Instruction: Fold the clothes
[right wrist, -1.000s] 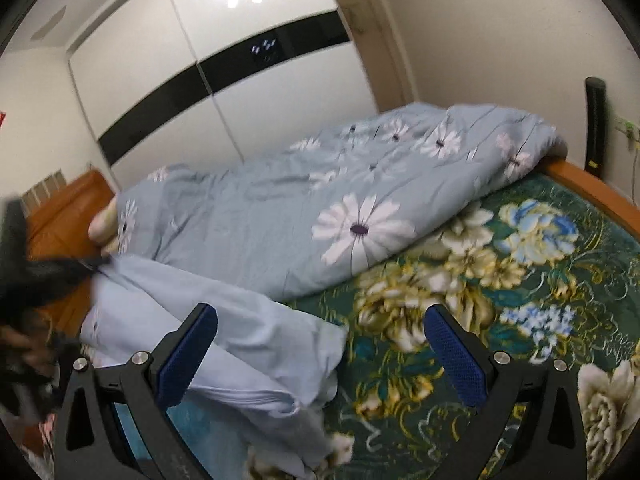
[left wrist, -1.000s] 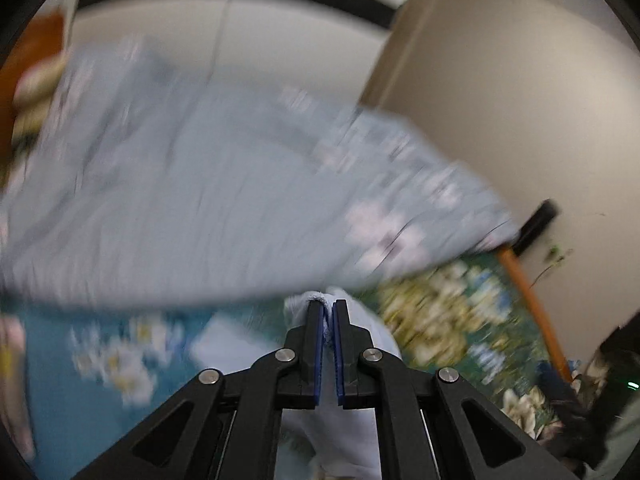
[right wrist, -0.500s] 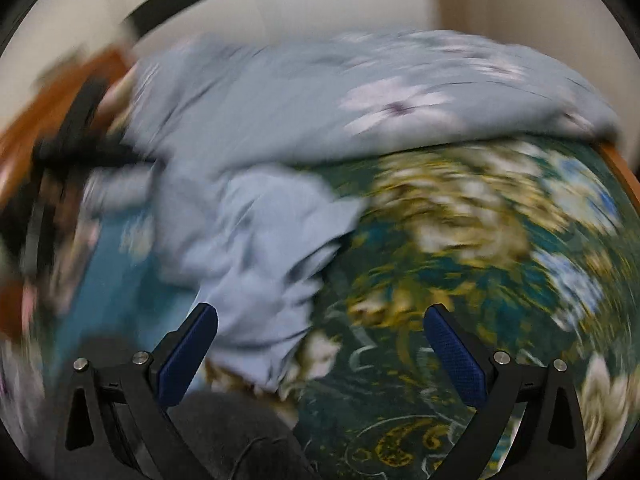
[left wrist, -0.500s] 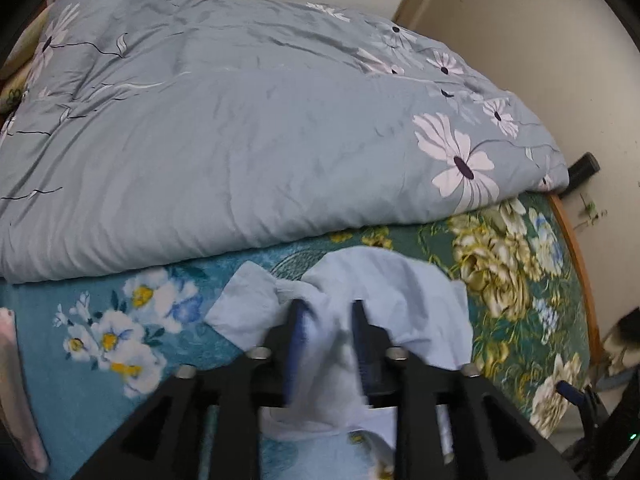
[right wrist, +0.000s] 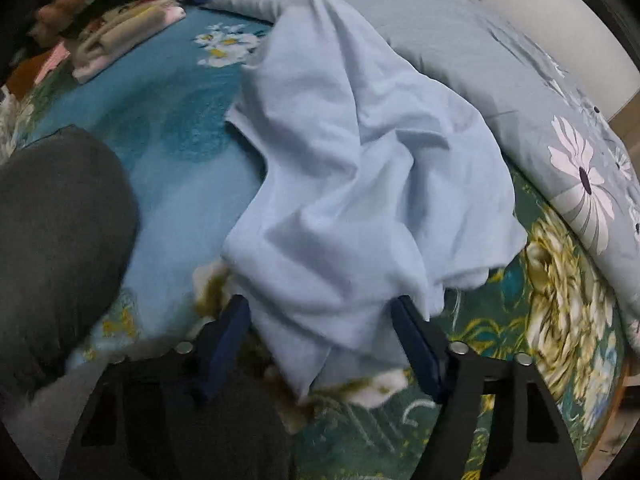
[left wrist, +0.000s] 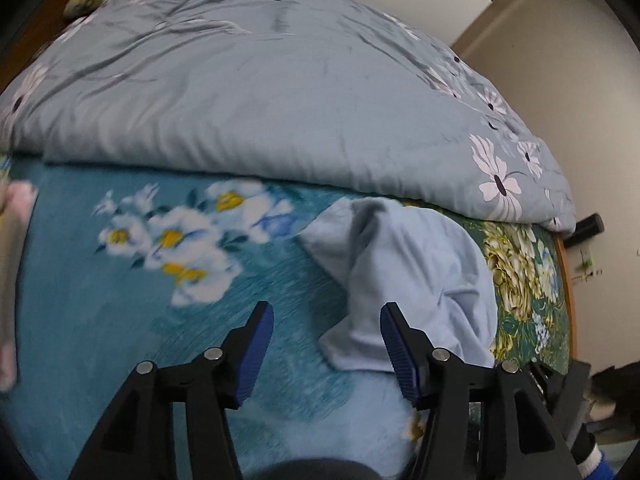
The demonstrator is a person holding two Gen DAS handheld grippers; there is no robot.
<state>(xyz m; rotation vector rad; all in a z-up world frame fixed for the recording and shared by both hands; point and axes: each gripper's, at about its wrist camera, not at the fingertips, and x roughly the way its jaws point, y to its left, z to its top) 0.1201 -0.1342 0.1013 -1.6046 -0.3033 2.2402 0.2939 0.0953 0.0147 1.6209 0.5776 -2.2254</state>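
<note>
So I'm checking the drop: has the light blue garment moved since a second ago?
Yes. The light blue garment, then pinched in the left gripper, now lies crumpled on the bedspread below the duvet.

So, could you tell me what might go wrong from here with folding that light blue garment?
1. The light blue garment lies crumpled, so the right gripper, whose jaws have just been closing around its near edge, may pinch several layers at once.
2. The left gripper, which has just been opening, has nothing between its pads, so nothing holds that side.
3. The garment's far end rests against the grey floral duvet and may drag on it.
</note>
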